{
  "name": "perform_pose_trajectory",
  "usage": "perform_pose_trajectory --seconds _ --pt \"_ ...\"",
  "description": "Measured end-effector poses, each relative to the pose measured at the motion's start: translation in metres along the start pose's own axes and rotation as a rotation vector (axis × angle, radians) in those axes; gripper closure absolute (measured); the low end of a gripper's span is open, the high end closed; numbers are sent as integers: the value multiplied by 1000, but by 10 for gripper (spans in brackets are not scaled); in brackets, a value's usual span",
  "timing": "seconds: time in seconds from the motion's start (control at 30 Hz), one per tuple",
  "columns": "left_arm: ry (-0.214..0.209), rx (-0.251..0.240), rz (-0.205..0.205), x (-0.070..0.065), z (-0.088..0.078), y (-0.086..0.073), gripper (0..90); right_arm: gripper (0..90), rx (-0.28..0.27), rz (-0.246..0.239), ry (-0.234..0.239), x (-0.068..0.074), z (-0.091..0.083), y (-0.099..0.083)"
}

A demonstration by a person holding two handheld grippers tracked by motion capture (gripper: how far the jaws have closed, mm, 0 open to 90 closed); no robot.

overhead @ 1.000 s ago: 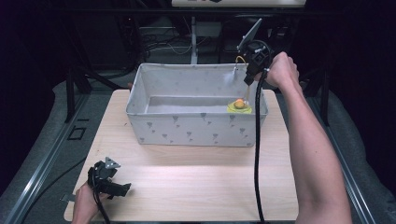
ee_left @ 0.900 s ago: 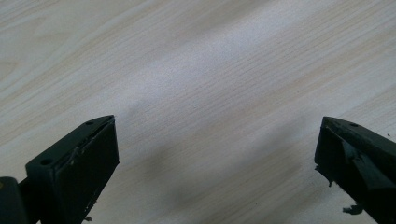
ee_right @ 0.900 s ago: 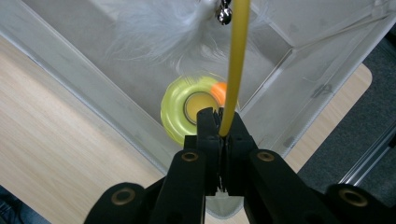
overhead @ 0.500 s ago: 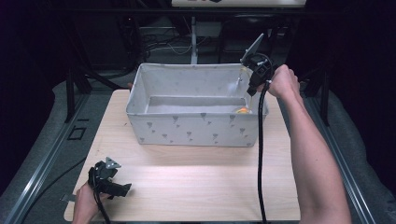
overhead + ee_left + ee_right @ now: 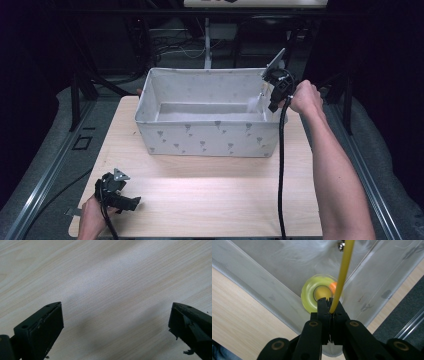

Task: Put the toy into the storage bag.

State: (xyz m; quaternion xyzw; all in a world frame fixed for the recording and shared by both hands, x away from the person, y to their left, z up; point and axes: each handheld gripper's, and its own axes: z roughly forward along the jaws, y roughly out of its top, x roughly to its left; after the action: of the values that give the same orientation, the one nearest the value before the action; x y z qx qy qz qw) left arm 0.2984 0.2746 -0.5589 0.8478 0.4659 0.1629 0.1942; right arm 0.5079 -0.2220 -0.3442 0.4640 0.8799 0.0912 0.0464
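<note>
My right gripper [image 5: 273, 103] points down into the right end of a white fabric bin [image 5: 210, 137]. In the right gripper view its jaws [image 5: 328, 301] are shut on a thin yellow rod [image 5: 342, 272] that runs on toward the bin floor. Beyond the tips, in the bin's corner, is a blurred yellow duck toy [image 5: 322, 292] inside a green ring [image 5: 308, 293]. I cannot tell whether it hangs or rests. My left gripper [image 5: 131, 202] lies low over the table's near left corner, and its jaws [image 5: 116, 312] stand open over bare wood.
The bin stands on a light wooden table [image 5: 210, 195], toward the back. A black cable [image 5: 281, 165] trails from the right gripper down across the table's right side. Dark floor and metal rails surround the table.
The right hand has sunk toward the bin's right end. The duck in its green ring, seen at the rim before, has dropped behind the bin wall. The left gripper has stayed put.
</note>
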Motion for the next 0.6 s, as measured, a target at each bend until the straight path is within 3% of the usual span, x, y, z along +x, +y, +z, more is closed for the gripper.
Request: perform_pose_trajectory --seconds 0.4,0.6 --pt "-1 5 4 -1 0 0 0 879 27 36 19 -5 23 -13" --pt "-3 3 3 -1 0 0 0 870 52 29 10 -4 26 -12"
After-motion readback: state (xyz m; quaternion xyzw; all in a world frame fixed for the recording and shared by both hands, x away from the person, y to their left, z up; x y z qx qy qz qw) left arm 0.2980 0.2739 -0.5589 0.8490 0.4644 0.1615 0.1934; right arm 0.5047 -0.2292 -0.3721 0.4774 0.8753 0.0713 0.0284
